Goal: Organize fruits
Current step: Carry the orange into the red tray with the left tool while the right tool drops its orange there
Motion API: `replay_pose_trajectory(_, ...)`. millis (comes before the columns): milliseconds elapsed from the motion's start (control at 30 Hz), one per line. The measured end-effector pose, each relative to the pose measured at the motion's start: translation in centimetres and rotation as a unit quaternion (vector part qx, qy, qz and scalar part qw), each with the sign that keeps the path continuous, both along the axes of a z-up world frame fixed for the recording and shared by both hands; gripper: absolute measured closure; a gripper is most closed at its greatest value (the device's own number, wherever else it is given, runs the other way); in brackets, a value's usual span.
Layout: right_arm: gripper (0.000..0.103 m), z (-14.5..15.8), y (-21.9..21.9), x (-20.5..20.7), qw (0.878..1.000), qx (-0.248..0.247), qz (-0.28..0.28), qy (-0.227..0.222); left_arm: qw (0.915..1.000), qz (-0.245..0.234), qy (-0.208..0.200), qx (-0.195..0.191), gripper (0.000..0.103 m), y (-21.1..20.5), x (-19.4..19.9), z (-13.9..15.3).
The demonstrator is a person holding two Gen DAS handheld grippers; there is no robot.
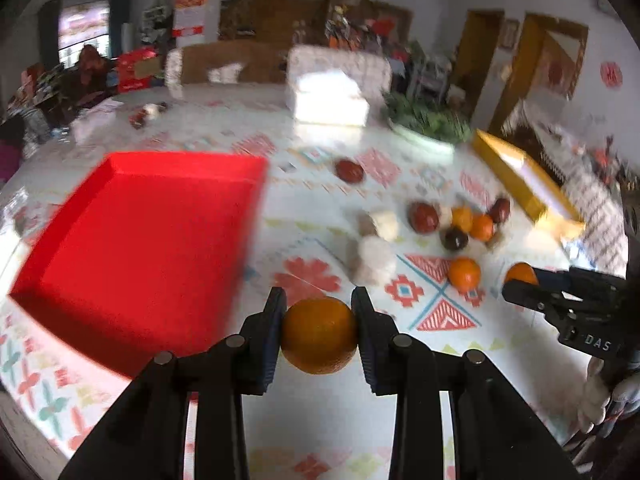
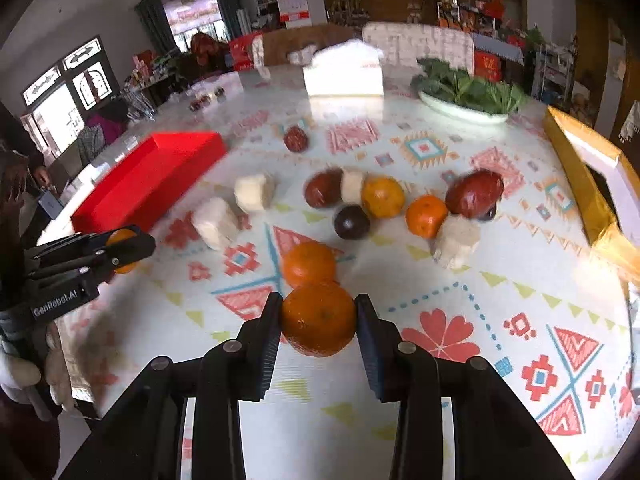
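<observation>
The left black two-finger gripper [image 1: 319,330] reaches forward over the patterned table covering [image 1: 400,400], its jaws pressed against both sides of a round orange citrus fruit [image 1: 319,334] that sits lifted between the pads, just right of the near corner of the shallow red rectangular tray [image 1: 148,248]. The right black two-finger gripper [image 2: 318,320] is level in the same way and clamps a second round orange mandarin [image 2: 319,319], held directly in front of another loose orange mandarin [image 2: 309,264] resting on the table. In the left wrist view the right gripper [image 1: 520,280] enters from the right edge, side-on, with white letters "DAS" on its body and its fruit half hidden behind the fingers. In the right wrist view the left gripper [image 2: 124,250] shows at the left edge with the marking "GenRobot.AI", and a pale gloved hand [image 2: 24,372] grips its handle, cut off by the frame. Beyond lie a scattered cluster of dark red and purple fruits [image 2: 474,194], more oranges [image 2: 426,216] and pale off-white chunks [image 2: 214,222]; what those chunks are is hard to make out. A gold-edged open box [image 2: 576,172] is cropped at the right, and a white dish of leafy greens [image 2: 464,110] stands at the far side. Motion blur smears the tray and background writing beyond reading.
</observation>
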State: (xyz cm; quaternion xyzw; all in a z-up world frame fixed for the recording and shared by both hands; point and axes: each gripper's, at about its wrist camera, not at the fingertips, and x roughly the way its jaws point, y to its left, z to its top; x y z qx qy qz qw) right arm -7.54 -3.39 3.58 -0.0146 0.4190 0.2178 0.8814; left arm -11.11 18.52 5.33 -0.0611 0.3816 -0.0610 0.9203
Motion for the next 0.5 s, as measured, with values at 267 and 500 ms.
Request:
replay_pose_trajectory(267, 0.063, 6.4, 6.2, -0.2, 0.995, 0.061, 0.066, -0.031, 0.9954, 0.086, -0.040, 0.012, 0.070, 7.9, -1.1, 3.3)
replay_pose_trajectory(500, 0.063, 5.5, 16.6, 0.6, 0.988, 0.050, 0.147, -0.023, 0.9900, 0.139, -0.015, 0.014, 0.070, 13.2, 0.7, 1.1)
